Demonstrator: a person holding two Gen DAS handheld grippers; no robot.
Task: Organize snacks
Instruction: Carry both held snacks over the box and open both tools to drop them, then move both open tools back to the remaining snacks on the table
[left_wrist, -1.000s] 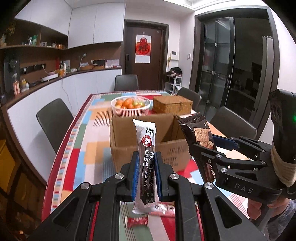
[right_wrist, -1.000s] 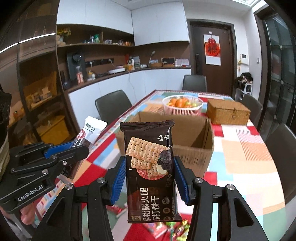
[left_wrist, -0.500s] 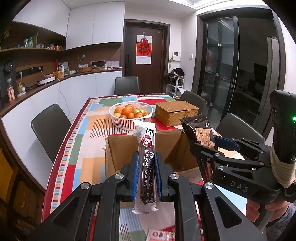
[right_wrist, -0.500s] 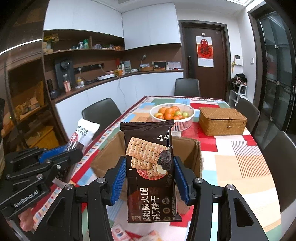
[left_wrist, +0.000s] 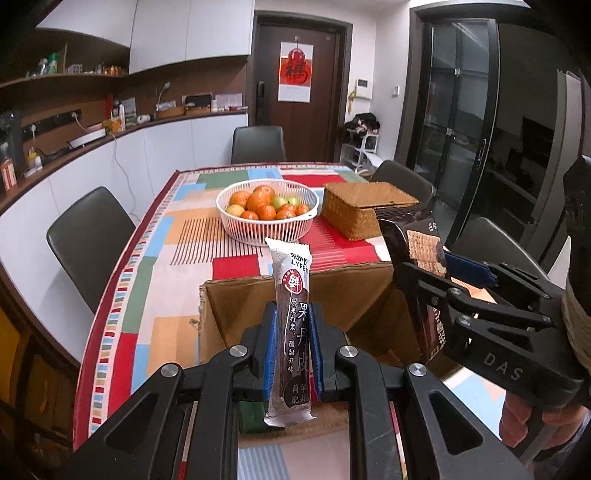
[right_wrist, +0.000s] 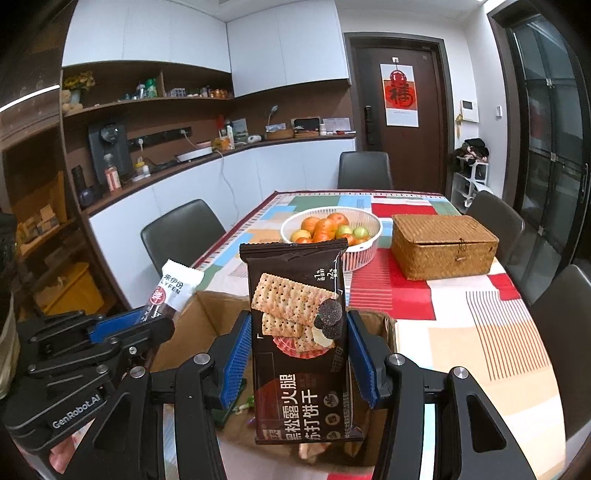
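Observation:
My left gripper (left_wrist: 293, 347) is shut on a long fruit-leather stick pack (left_wrist: 291, 321), held upright over the open cardboard box (left_wrist: 236, 295). My right gripper (right_wrist: 299, 350) is shut on a dark cracker packet (right_wrist: 299, 339), upright above the same box (right_wrist: 192, 325). The right gripper with its packet (left_wrist: 421, 258) shows at the right of the left wrist view. The left gripper with its stick pack (right_wrist: 173, 291) shows at the left of the right wrist view. A few small wrapped snacks (right_wrist: 240, 410) lie on the box floor.
A white basket of oranges and green fruit (left_wrist: 267, 210) and a lidded wicker box (left_wrist: 364, 210) stand beyond the cardboard box on the patchwork tablecloth (left_wrist: 147, 288). Dark chairs (left_wrist: 86, 243) ring the table. A counter and shelves run along the left wall.
Both grippers moved forward and up over the cardboard box with their packets held. The loose snacks on the table in front of the box have dropped out of view.

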